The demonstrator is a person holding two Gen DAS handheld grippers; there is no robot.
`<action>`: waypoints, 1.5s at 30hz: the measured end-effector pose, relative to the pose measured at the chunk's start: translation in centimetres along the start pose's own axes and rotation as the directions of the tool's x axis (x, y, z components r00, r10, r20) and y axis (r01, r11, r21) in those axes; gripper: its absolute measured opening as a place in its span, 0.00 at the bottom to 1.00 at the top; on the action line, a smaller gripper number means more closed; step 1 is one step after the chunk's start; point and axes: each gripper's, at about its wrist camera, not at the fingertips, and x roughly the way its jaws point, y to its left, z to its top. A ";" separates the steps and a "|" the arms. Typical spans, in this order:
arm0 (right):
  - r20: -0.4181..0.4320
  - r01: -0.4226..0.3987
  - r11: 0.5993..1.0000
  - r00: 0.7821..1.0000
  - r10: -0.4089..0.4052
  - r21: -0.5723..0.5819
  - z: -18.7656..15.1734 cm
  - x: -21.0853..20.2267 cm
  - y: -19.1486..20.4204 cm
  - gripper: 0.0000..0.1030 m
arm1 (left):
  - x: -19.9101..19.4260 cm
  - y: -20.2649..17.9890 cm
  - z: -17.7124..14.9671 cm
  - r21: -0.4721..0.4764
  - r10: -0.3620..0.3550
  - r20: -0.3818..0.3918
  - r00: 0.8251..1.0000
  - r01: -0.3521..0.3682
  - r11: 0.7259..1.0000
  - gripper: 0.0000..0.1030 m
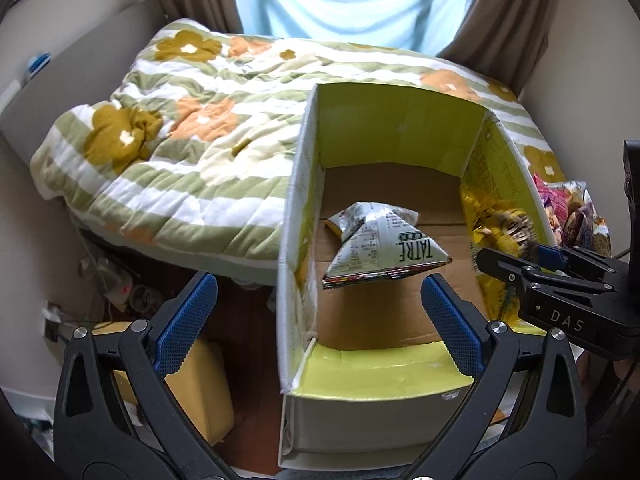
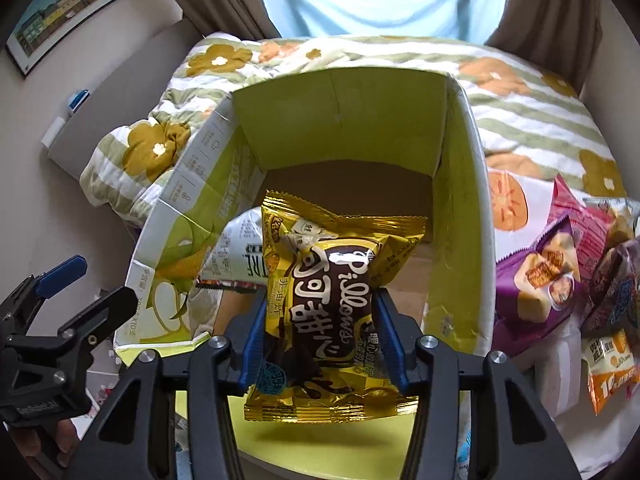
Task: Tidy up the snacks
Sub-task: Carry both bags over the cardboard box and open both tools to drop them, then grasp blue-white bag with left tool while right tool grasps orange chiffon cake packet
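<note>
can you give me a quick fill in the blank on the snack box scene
1. The right gripper is shut on a ____ snack bag.
2. The silver snack bag lies inside the ____.
3. The left gripper has its jaws ____.
4. The purple snack bag lies ____ the cardboard box.

Missing words: gold; cardboard box; open; outside

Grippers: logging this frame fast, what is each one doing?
Left gripper: open, holding nothing.
Right gripper: closed on the yellow snack bag over the box.
</note>
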 end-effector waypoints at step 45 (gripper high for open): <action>0.197 0.077 0.989 0.975 -0.101 0.126 -10.6 -16.6 -19.1 1.00 | -4.2 -21.6 -5.4 0.124 -0.117 0.024 0.993 0.113 0.986 0.98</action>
